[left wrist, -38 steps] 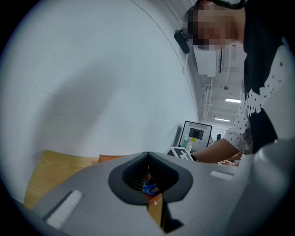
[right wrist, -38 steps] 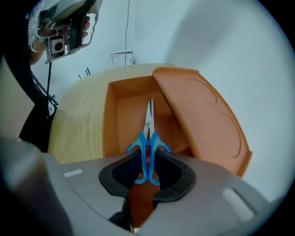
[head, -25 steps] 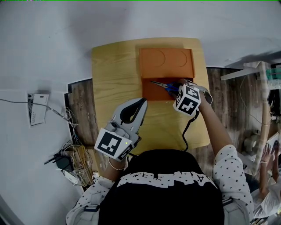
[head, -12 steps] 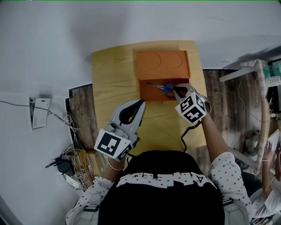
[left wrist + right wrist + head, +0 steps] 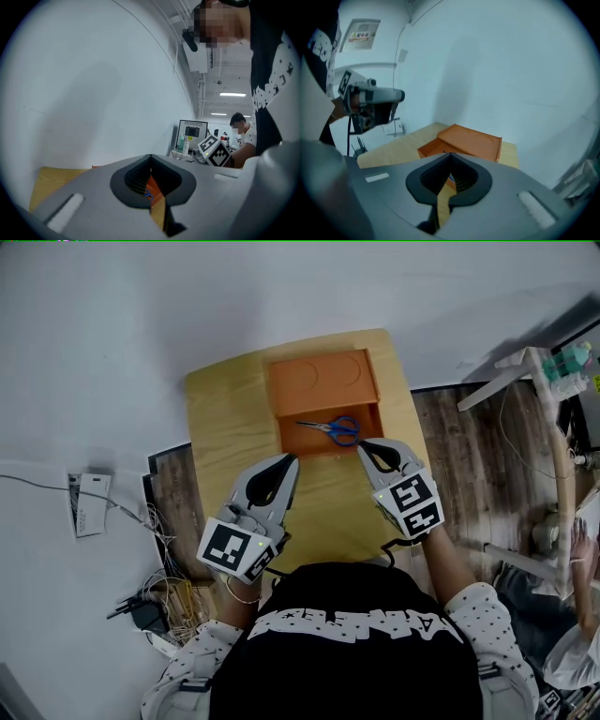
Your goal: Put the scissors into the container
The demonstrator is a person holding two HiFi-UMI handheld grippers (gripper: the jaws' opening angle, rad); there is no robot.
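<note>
Scissors [image 5: 330, 428]: lying flat in the open front compartment of the orange container [image 5: 319, 381], blue handles to the right, blades pointing left. Nothing touches them.

Container: sits at the far end of the small wooden table [image 5: 225, 418], near the white wall. Its rear half is covered by a flat top with two round impressions; the front half is open.

Right gripper [image 5: 361, 446]: jaws clenched together, nothing between them. Tips are just short of the container's near right corner, apart from the scissors. Its own view confirms the pads meet, with only tabletop and the orange box visible beyond [image 5: 450, 154].

Left gripper [image 5: 292, 460]: jaws also pressed together, empty. It is over the table, near the container's front left corner, tips angled toward it. In its own view the pads meet [image 5: 150, 157], with a sliver of orange showing behind them.

Floor left of the table: tangle of cables [image 5: 159, 596].
</note>
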